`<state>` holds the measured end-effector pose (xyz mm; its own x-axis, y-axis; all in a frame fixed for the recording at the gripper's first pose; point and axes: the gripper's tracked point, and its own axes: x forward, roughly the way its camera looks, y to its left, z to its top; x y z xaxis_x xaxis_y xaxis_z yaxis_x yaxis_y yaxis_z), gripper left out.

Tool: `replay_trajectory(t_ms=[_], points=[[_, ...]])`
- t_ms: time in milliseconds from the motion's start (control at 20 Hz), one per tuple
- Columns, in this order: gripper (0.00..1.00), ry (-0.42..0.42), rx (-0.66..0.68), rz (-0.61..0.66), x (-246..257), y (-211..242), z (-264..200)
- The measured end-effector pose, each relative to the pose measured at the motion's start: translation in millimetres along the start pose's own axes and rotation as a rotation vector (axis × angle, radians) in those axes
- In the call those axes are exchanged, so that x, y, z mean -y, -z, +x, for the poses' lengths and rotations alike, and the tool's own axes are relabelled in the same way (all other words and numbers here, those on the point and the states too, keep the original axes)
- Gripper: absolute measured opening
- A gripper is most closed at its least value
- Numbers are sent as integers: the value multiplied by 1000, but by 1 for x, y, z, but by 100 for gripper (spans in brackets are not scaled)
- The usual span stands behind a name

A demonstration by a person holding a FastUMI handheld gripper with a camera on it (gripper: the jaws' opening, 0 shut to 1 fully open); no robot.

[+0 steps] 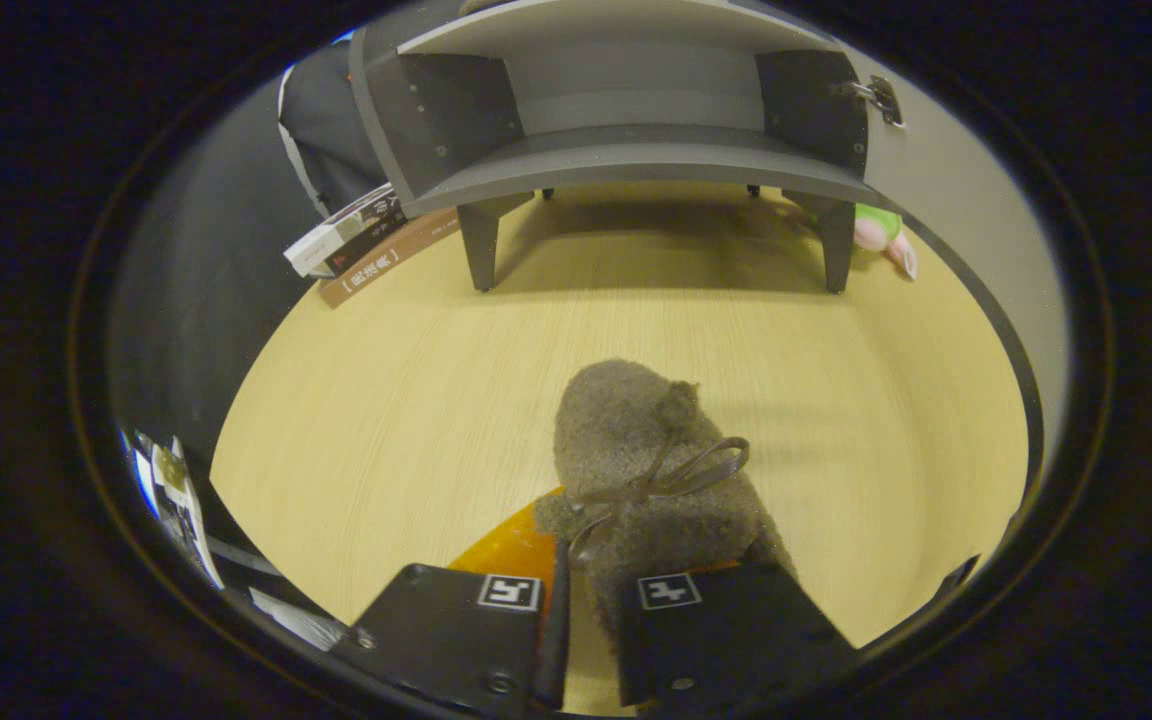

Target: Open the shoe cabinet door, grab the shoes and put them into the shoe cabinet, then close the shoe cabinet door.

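In the gripper view, the claw (581,610) is closed on a fuzzy brown shoe (641,470). Its two fingers (456,625) sit close together, and the back part of the shoe is squeezed between them. So the shoe is held, not lying free. Its toe points straight ahead, away from the claw, and a small bow (671,480) sits on top of it. The long way of the shoe runs the same way the fingers point.

Under the shoe, just in front of the fingers, a bit of something orange (506,548) peeks out. I cannot tell what it is.

The shoe cabinet (626,160) stands far ahead, well beyond the shoe, on the other side of the wooden worktop (386,400). Its front is open and I can see the shelf inside. The door (946,200) looks swung out to the right side, with a metal hinge (876,98) at its top. The cabinet stands on short legs.

The toe already aims at the open shelf. I think the next move is to lift the shoe, carry it straight forward and slide it in toe first. The shelf sits above the worktop, so the shoe must go up a little.

Some books (361,240) lie beside the cabinet's left leg. A soft pink and green toy (881,235) sits by the right leg.
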<state>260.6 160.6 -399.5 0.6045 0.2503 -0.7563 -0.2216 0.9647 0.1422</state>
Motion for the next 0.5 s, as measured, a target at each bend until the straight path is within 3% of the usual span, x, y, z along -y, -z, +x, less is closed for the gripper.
replay_trajectory(t_ms=[50, 150, 500], points=[[17, -22, -4, -9, -4, 0, -2], [11, -57, -1, -26, -15, 0, -11], [8, -54, 157, -86, -29, -56, -84]])
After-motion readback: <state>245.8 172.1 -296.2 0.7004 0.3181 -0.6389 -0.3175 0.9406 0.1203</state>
